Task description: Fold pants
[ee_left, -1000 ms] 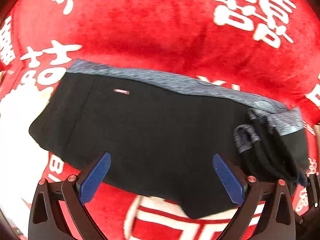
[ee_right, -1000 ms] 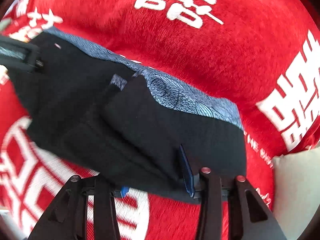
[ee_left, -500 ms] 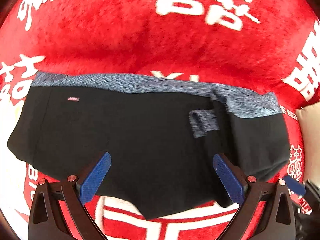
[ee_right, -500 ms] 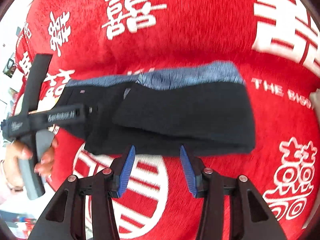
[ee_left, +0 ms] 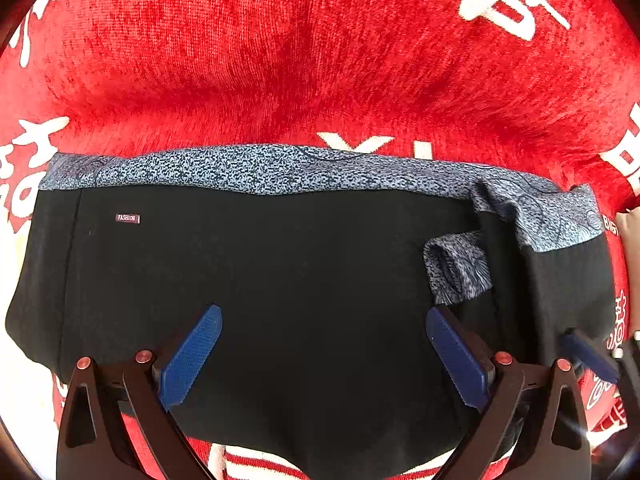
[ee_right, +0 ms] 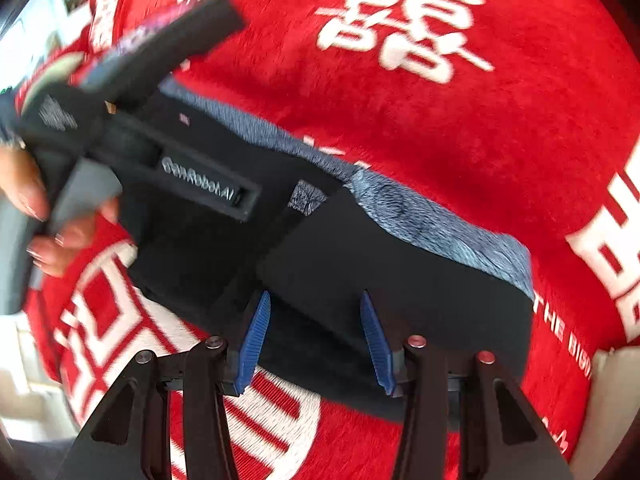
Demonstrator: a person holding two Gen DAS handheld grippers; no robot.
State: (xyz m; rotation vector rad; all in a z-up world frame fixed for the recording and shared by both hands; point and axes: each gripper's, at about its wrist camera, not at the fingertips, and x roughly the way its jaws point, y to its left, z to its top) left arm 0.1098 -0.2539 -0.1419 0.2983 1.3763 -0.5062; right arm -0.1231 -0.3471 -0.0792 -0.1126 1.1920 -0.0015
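My left gripper (ee_left: 322,354) has its blue pads spread wide, holding nothing, over the near half of the black pants (ee_left: 260,288). My right gripper (ee_right: 316,336) is partly open and empty above the folded-over right end. The pants lie flat on the red blanket (ee_left: 280,60), their speckled blue-grey waistband (ee_left: 260,166) along the far edge.

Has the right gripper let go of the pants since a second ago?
Yes. The right gripper, then shut on the black pants, now hangs open at their near edge.
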